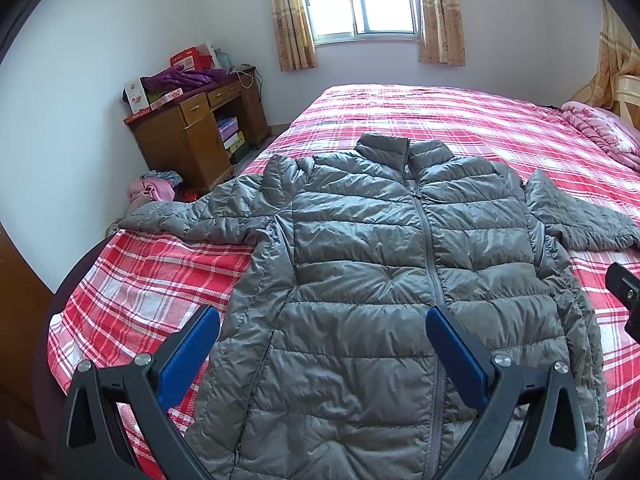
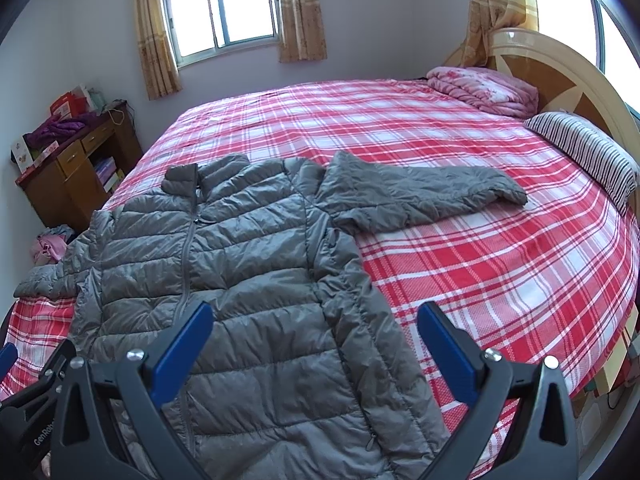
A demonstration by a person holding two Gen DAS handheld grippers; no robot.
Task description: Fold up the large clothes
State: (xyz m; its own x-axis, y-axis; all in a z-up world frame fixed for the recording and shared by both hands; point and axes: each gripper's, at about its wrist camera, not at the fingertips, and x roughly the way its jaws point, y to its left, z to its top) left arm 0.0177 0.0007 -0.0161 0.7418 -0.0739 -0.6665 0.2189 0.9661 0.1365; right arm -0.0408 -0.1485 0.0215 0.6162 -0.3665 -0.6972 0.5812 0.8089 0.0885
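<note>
A grey quilted puffer jacket lies flat and zipped, front up, on the red plaid bed, collar toward the window. Both sleeves are spread out sideways; its left sleeve reaches the bed's edge and the other sleeve points toward the pillow. My left gripper hovers open above the jacket's lower half, nothing between its blue pads. My right gripper is open too, over the jacket's right side near the hem. The right gripper's edge shows in the left wrist view.
A wooden desk piled with boxes and purple cloth stands at the left wall, with pink clothes on the floor beside it. A folded pink quilt, a striped pillow and the headboard are at the right. A curtained window is behind.
</note>
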